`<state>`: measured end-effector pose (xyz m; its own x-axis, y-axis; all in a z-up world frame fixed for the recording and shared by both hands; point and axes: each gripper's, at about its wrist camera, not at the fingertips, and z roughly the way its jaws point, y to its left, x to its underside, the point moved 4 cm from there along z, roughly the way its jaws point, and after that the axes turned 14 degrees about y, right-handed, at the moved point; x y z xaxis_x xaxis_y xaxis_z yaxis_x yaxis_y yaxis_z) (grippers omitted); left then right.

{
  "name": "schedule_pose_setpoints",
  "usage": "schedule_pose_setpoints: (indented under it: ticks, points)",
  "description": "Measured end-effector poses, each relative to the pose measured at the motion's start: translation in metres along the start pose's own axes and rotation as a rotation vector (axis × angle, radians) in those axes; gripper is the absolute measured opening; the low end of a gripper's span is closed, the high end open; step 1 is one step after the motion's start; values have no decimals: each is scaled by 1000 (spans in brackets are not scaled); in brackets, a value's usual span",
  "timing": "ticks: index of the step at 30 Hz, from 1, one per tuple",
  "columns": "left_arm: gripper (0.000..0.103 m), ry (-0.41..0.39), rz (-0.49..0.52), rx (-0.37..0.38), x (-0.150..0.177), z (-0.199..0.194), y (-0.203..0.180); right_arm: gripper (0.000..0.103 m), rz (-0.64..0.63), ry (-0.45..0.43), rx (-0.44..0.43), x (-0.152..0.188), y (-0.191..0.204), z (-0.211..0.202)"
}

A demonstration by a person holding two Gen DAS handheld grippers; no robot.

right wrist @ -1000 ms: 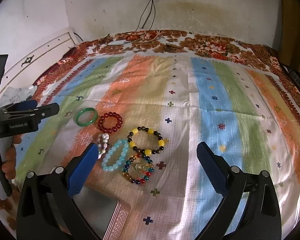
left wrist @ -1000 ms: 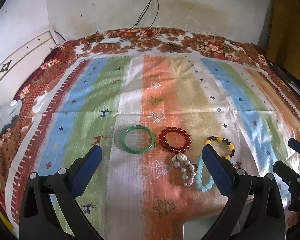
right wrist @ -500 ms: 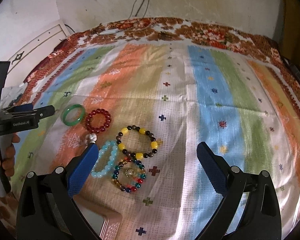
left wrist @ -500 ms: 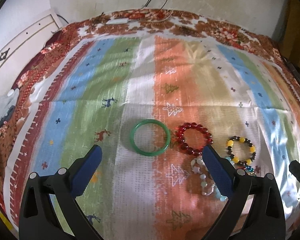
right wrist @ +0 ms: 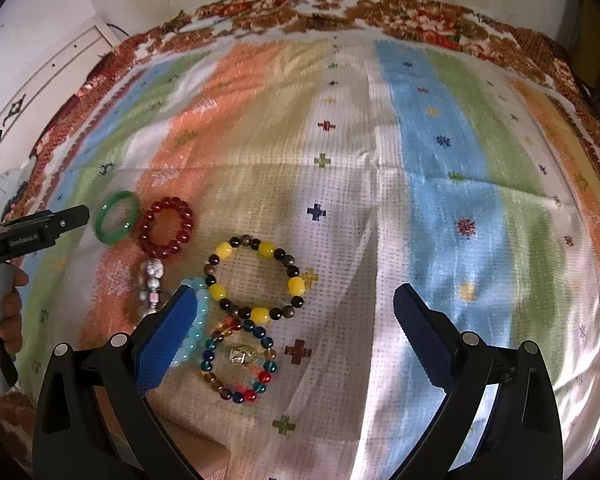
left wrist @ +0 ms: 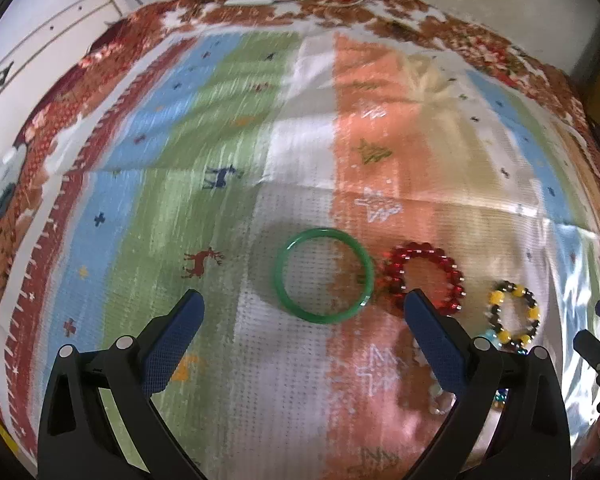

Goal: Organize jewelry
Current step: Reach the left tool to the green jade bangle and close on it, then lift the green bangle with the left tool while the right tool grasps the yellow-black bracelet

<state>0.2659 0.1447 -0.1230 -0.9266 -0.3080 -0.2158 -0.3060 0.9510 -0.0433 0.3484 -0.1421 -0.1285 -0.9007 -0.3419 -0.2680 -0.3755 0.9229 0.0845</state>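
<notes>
- Hovering over the striped bedspread (left wrist: 228, 128), the left claw (left wrist: 300, 320) is spread wide and holds nothing; the green bangle (left wrist: 324, 275) lies flat between and just ahead of its tips.
- The red bead bracelet (left wrist: 424, 276) sits just beside the bangle; the yellow-and-dark bead bracelet (right wrist: 256, 278) lies farther right.
- The right claw (right wrist: 294, 316) gapes empty above the light blue bracelet (right wrist: 198, 320) and multicoloured bracelet (right wrist: 240, 360).
</notes>
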Motion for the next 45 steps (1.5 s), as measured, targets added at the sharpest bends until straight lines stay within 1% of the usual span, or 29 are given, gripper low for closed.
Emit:
schedule_pose_setpoints:
  ticks: [3,7,12,16,19,20,21,22,24,26,27,28,29,31,32,33,34,35,36,37,38,41,45]
  points:
    - [97,32,-12,-9,-4,12,4,99,32,9,-13,-4,-5,5]
    - [97,55,-26,-4,-8,21,8,99,7,20,41,-12,-5,13]
    - [97,84,-49,9,-13,34,14,99,25,71,10,-15,-7,29]
    - [87,111,-47,16,-14,44,15,99,33,87,18,-21,-9,37]
    - [81,124,-43,14,-14,49,15,98,37,106,23,-23,-10,45]
    - [80,129,-40,10,-14,51,15,91,35,114,26,-23,-9,48]
    - [78,131,-39,8,-14,52,15,87,33,120,27,-24,-10,50]
    - [77,130,-37,2,-15,53,15,85,31,130,28,-24,-10,54]
    - [75,128,-32,-9,-15,54,15,83,31,143,32,-25,-10,59]
    - [73,125,-29,-22,-15,55,16,71,29,155,35,-24,-10,63]
    - [68,123,-27,-40,-14,55,15,70,27,159,46,-24,-9,65]
    - [62,120,-23,-52,-14,55,16,67,22,158,55,-24,-8,66]
    - [59,116,-18,-60,-14,55,15,63,16,157,69,-24,-7,66]
    - [43,110,0,-81,-14,54,14,56,16,156,77,-23,-7,67]
    - [38,108,3,-89,-14,53,14,51,16,156,84,-23,-8,67]
    - [30,107,8,-95,-14,53,13,48,14,154,80,-22,-8,67]
    - [19,107,12,-90,-14,53,12,40,12,153,74,-22,-8,67]
    - [15,108,19,-82,-13,53,11,31,10,153,70,-22,-7,67]
    - [10,107,24,-87,-13,53,9,26,6,154,58,-22,-6,67]
    - [10,105,27,-94,-13,53,8,17,4,157,49,-21,-6,67]
    - [10,101,34,-103,-13,53,7,12,2,160,44,-20,-6,67]
    - [7,98,38,-106,-13,52,7,12,-15,156,53,-18,-6,65]
    - [7,97,33,-90,-12,49,8,12,-26,148,46,-17,-5,62]
